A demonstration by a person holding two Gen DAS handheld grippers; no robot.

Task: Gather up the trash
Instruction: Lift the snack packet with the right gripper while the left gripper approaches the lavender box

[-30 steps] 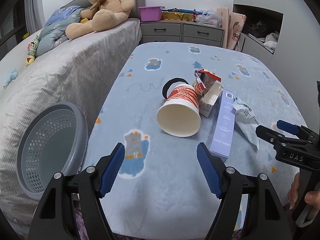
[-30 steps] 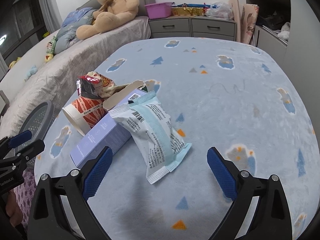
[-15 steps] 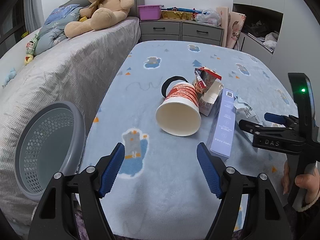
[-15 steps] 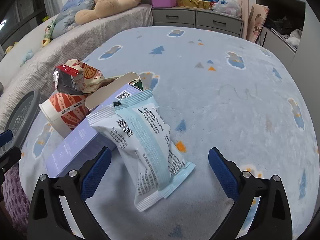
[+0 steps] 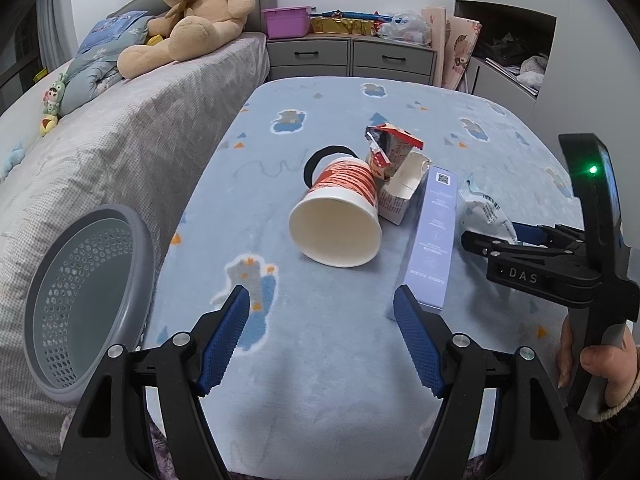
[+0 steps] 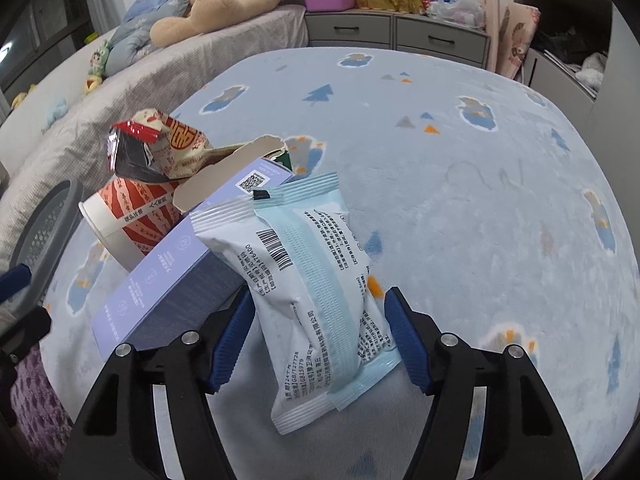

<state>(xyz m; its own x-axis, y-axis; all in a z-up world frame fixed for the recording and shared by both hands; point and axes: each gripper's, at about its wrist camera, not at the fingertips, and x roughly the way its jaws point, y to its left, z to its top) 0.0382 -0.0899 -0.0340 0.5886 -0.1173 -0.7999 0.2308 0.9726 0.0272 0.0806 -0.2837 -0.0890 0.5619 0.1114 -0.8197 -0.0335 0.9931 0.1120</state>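
Observation:
Trash lies on a blue patterned table (image 5: 320,380): a tipped red-and-white paper cup (image 5: 340,216), a torn carton (image 5: 400,192), a red snack wrapper (image 5: 390,146), a long lavender box (image 5: 434,236) and a white-and-teal packet (image 6: 316,288). My left gripper (image 5: 322,336) is open and empty, just short of the cup. My right gripper (image 6: 320,332) is open, its pads on either side of the packet's lower half, apart from it. The right gripper also shows in the left wrist view (image 5: 516,240).
A grey perforated basket (image 5: 84,300) leans against the grey-covered bed (image 5: 100,152) at the table's left edge. A teddy bear (image 5: 192,12) sits on the bed. Grey drawers (image 5: 352,56) with clutter stand at the back.
My right gripper has moved forward onto the packet and narrowed, so its pads now flank it. My left gripper has barely moved.

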